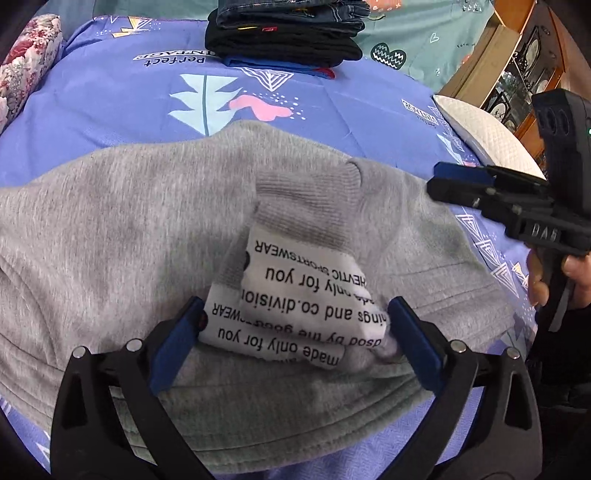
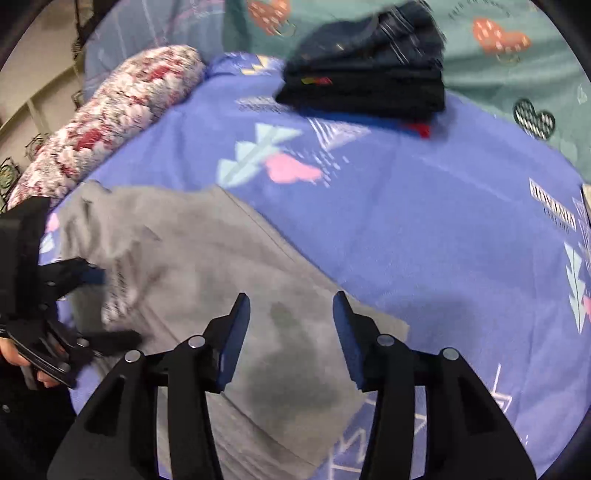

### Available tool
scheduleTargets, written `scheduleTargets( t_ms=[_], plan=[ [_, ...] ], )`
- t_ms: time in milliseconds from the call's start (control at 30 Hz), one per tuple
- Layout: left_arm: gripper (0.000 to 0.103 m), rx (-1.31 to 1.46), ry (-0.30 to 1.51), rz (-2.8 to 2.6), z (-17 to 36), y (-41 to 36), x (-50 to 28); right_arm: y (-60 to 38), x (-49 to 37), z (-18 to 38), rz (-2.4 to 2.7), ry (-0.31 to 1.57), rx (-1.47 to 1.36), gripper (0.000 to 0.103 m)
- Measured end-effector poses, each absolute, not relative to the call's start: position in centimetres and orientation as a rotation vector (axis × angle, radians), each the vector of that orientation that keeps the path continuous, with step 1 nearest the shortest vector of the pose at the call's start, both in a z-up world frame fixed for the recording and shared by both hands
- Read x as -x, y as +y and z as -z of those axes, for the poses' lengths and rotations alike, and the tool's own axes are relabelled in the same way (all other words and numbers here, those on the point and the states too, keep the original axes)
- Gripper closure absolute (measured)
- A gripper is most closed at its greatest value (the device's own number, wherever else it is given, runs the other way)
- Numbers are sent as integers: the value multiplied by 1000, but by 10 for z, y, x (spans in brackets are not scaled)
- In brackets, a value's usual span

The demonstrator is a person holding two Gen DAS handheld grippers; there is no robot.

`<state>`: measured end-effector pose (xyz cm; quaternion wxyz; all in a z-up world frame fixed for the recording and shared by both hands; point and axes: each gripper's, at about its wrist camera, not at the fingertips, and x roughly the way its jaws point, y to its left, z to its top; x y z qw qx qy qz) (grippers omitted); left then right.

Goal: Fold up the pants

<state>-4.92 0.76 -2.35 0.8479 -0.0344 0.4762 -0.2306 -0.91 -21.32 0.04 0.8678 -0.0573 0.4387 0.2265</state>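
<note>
Grey sweatpants (image 1: 129, 229) lie partly folded on a purple printed bedsheet (image 1: 110, 103). A ribbed cuff with a white printed panel (image 1: 295, 302) lies on top of them. My left gripper (image 1: 295, 314) is open, its blue pads either side of the white panel, which lies loose between them. My right gripper (image 2: 291, 306) is open and empty, hovering over the pants (image 2: 221, 266) near their right edge. In the left wrist view the right gripper (image 1: 461, 184) shows at the right. In the right wrist view the left gripper (image 2: 92, 277) shows at the left, blurred.
A stack of folded dark pants (image 1: 288, 33) sits at the back of the bed, also in the right wrist view (image 2: 369, 74). A floral pillow (image 2: 110, 122) lies at the left. A white pillow (image 1: 487, 136) and a wooden cabinet (image 1: 517, 66) are at the right.
</note>
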Motion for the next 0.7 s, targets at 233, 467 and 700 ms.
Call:
scheduleTargets(
  t_ms=[233, 467, 700],
  plan=[
    [3, 350, 857, 484, -28, 95, 88, -218, 14, 22, -533, 917, 41, 37],
    [3, 674, 926, 182, -11, 219, 105, -271, 7, 19, -603, 808, -383, 5],
    [3, 852, 959, 114, 25, 236, 71, -278, -1, 20, -637, 823, -459, 1]
  ],
)
